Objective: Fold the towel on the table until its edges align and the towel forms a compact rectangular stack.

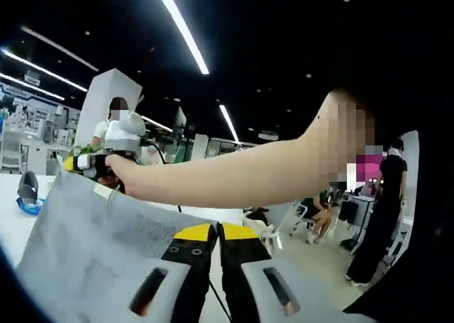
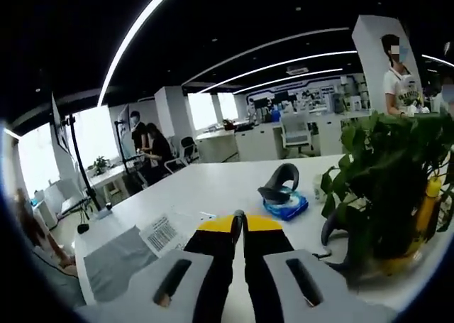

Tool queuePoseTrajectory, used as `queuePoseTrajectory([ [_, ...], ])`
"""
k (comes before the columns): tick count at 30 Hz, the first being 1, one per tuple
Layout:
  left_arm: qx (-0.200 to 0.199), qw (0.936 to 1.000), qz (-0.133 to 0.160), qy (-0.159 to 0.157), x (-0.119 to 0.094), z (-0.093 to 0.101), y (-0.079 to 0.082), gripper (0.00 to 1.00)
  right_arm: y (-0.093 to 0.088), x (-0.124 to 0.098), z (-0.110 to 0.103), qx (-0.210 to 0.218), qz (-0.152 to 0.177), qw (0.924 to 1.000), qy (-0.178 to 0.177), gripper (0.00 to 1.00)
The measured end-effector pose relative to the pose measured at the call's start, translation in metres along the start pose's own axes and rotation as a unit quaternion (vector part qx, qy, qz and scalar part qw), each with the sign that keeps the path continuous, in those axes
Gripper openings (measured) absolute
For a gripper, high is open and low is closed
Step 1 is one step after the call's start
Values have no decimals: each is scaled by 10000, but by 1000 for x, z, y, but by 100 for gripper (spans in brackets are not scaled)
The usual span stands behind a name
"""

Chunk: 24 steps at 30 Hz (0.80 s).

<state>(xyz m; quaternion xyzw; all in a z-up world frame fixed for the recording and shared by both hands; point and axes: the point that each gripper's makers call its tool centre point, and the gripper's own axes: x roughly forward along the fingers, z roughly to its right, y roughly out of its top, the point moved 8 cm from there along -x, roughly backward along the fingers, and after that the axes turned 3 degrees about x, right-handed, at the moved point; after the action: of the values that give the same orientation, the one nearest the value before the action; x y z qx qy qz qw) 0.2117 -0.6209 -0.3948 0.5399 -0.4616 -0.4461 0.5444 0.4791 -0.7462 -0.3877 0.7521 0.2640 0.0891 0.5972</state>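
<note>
Office, white table [image 2: 213,184] | both tongs pinching grey towel [image 1: 92,245] edges

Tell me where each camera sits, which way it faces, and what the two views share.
Left gripper view: rides on the left gripper, jaws closed on the raised grey towel, facing the person's forearm and the right gripper.
Right gripper view: rides on the right gripper, jaws together, looking across the white table towards a potted plant.
Shared: the towel and blue-based item.
</note>
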Motion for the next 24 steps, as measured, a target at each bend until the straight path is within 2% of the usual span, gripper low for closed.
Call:
queuePoseTrajectory([
  [1, 343, 9994, -89, -32, 3, 3, 3, 3, 3, -2, -2, 5, 43, 10000, -2, 0],
  [3, 490, 9987, -77, -102, 9, 8, 7, 3, 10, -6, -3, 47, 155, 9999, -18, 0],
  [6, 268, 9995, 46, -174, 16, 10, 13, 3, 18, -13, -4, -252, 215, 9994, -133, 0],
  [12, 182, 9993, 199, -273, 23, 13, 21, 3, 28, -28, 8, -69, 383, 9990, -239, 0],
  [16, 97, 9990, 265, -354, 29, 14, 26, 2, 35, -39, 27, -43, 447, 9981, -409, 0],
  [19, -39, 9983, 337, -469, 33, 16, 31, 2, 38, -46, 34, -16, 510, 9976, -470, 0],
  [24, 178, 9976, 308, -598, 36, 16, 39, 1, 47, -50, 38, -34, 664, 9960, -590, 0],
])
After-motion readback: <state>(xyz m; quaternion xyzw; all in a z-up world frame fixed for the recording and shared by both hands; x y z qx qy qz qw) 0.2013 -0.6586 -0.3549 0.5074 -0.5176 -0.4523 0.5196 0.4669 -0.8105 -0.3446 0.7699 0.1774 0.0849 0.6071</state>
